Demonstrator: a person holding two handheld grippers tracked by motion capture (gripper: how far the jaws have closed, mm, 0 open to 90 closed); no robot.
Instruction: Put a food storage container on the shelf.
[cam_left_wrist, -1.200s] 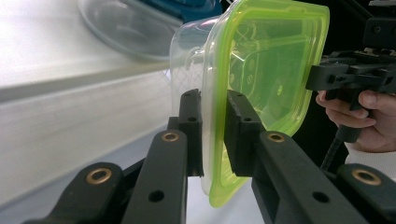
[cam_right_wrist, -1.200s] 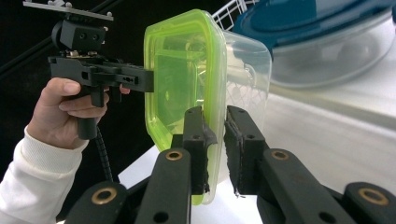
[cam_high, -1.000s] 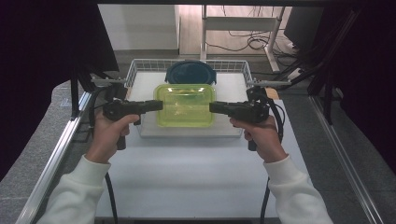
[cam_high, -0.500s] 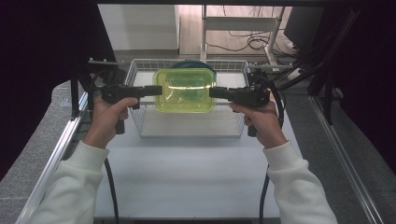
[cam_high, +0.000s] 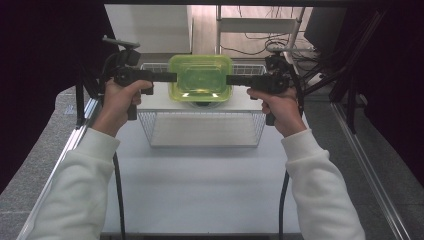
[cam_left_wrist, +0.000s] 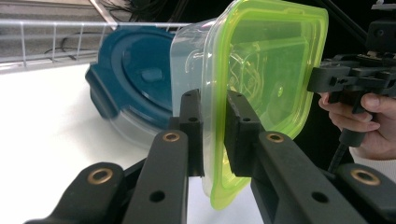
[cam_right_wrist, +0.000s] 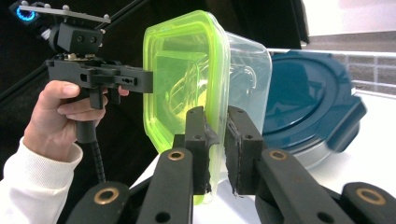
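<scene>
A: From the high view, what do you see?
B: Two hands hold black tongs. The left tongs (cam_high: 172, 77) and the right tongs (cam_high: 231, 80) pinch the two side edges of a clear plastic box with a bright green lid (cam_high: 200, 77). The box is up in the air, above the far end of a white wire basket (cam_high: 202, 127) that sits on the white worktop (cam_high: 200, 190).

A: And the left gripper view?
B: The left tongs (cam_left_wrist: 214, 133) are squeezed shut on the green rim of the box (cam_left_wrist: 261, 70). Behind it lies a round clear tub with a dark blue lid (cam_left_wrist: 140, 79). It rests on a white surface, and the basket wires run along behind it. Far off, the other hand (cam_left_wrist: 369, 116) holds its tongs at the far edge of the box.

A: And the right gripper view?
B: The right tongs (cam_right_wrist: 217, 149) also clamp the green rim of the box (cam_right_wrist: 187, 74). The blue-lidded tub (cam_right_wrist: 313, 107) sits just behind it. The other hand (cam_right_wrist: 65, 116) holds the left tongs against the far edge.
</scene>
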